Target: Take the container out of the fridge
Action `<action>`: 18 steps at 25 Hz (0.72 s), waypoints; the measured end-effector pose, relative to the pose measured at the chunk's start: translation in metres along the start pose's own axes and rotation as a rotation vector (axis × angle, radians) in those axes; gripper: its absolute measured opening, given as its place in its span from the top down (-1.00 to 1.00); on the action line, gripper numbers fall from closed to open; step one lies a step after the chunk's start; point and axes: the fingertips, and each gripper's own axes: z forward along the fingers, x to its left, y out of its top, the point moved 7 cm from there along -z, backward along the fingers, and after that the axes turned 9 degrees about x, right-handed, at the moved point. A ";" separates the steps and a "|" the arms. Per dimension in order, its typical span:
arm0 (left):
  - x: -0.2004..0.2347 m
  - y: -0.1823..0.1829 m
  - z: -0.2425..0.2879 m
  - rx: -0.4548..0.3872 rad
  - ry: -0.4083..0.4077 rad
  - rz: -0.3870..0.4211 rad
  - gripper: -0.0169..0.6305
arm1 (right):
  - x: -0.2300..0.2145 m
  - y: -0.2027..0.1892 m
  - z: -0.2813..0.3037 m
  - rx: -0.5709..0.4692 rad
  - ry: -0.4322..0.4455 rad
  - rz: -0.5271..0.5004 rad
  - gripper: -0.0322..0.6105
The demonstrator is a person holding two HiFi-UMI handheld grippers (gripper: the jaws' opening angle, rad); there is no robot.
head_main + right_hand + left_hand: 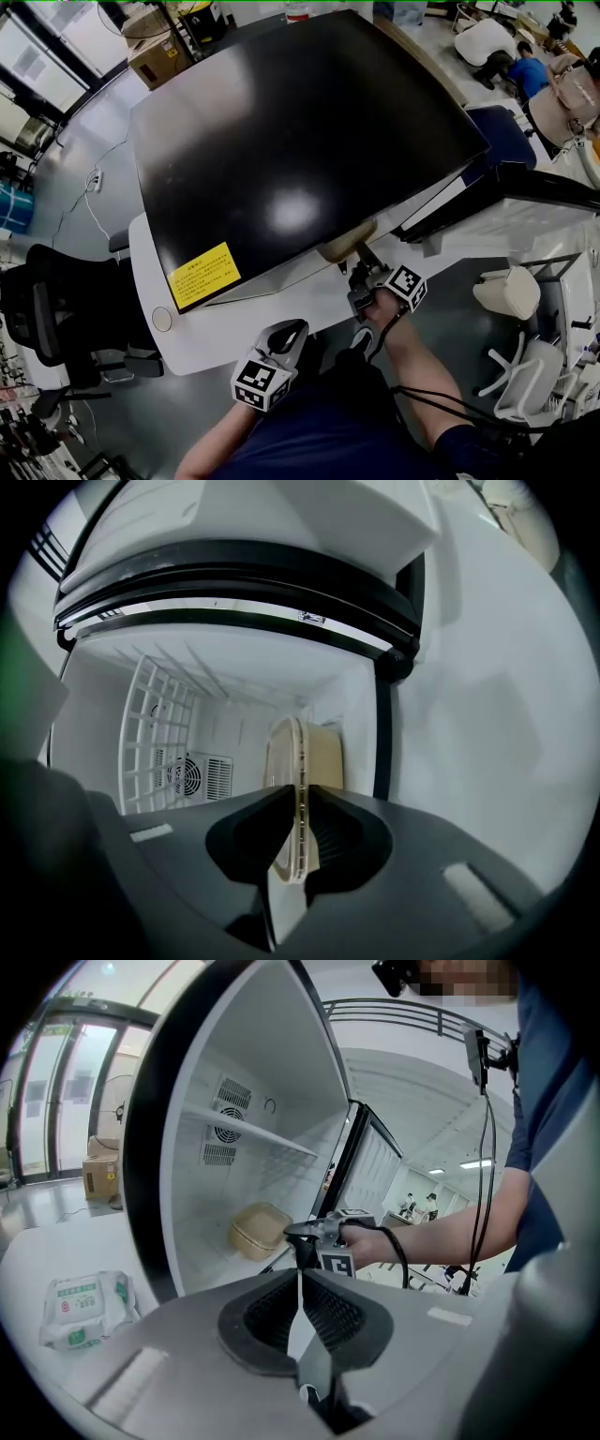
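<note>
We see the white worktop [142, 262] carrying a black-topped fridge [300, 141] and a pack of wipes [84, 1309], and the beige container [260, 1230] sitting on the fridge's floor under a white shelf [253, 1134].

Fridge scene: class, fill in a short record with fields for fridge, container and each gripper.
Fridge: door open, black top
Container: beige, lidded, on the fridge floor, not yet out
Right gripper: closed on the container's rim
Left gripper: shut, empty, outside the fridge
Table: white, wipes pack lying on it
</note>
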 end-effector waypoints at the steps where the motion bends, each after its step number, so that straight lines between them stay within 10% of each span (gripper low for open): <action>1: -0.002 0.001 0.001 -0.002 -0.003 0.001 0.93 | 0.000 -0.001 -0.003 0.001 -0.003 0.000 0.72; 18: -0.034 0.012 0.018 -0.002 -0.098 0.086 0.93 | -0.002 -0.019 -0.071 -0.029 -0.017 -0.003 0.72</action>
